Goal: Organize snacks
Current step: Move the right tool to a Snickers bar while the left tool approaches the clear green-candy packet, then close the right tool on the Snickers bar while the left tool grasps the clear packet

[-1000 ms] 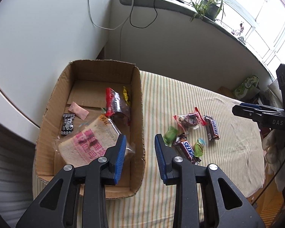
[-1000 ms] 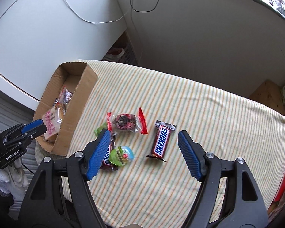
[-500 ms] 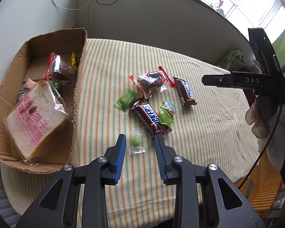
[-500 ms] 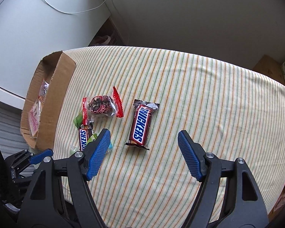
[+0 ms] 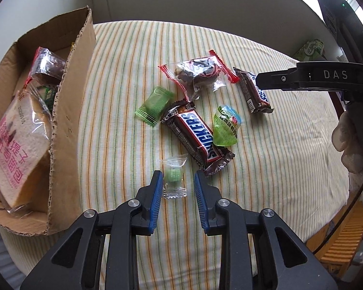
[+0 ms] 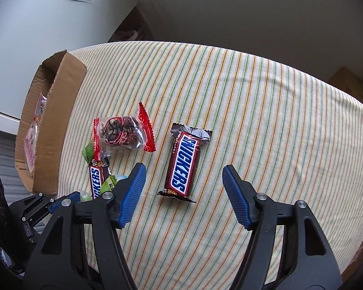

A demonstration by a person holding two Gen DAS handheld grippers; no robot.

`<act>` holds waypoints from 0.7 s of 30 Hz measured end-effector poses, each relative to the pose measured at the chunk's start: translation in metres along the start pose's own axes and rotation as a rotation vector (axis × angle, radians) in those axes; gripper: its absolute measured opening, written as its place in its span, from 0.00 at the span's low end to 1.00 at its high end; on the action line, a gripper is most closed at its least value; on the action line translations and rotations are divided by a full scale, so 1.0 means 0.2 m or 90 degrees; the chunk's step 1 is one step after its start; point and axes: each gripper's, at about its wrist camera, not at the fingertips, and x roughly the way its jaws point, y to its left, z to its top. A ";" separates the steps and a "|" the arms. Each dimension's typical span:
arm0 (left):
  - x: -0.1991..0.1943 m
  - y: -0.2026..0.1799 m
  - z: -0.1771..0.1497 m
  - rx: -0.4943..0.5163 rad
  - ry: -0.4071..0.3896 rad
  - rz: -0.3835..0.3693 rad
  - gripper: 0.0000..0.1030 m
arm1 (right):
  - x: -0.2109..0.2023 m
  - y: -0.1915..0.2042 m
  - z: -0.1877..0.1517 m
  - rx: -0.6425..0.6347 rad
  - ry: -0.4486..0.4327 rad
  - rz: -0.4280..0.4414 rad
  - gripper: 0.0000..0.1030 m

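— Snacks are seen scattered on a striped cloth [image 5: 266, 159]: what is framed by the left gripper [image 5: 177, 185]?

— A small green candy [image 5: 173, 174] in crinkled clear film is bracketed by its parted ribbed blue pads, no contact visible. At one o'clock from it, a glossy brown Snickers bar [image 5: 198, 137] is laid.

— And the right gripper [image 6: 182, 186]?

— It is spread wide around a second Snickers bar [image 6: 184, 163], untouched. A corrugated cardboard box [image 5: 67, 111] at nine o'clock is opened only to the left view, where wrapped bread [image 5: 17, 142] is shown.
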 end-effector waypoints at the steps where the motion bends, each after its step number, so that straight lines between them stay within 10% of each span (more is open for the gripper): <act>1: 0.00 0.00 0.00 0.002 0.002 0.004 0.24 | 0.02 0.00 0.01 0.002 0.004 0.000 0.67; 11: 0.02 -0.02 -0.03 0.009 -0.005 0.017 0.16 | 0.16 0.07 0.06 -0.020 0.043 -0.037 0.31; 21: -0.03 0.05 -0.04 -0.011 -0.010 0.001 0.15 | 0.10 0.07 0.01 -0.021 0.027 -0.026 0.29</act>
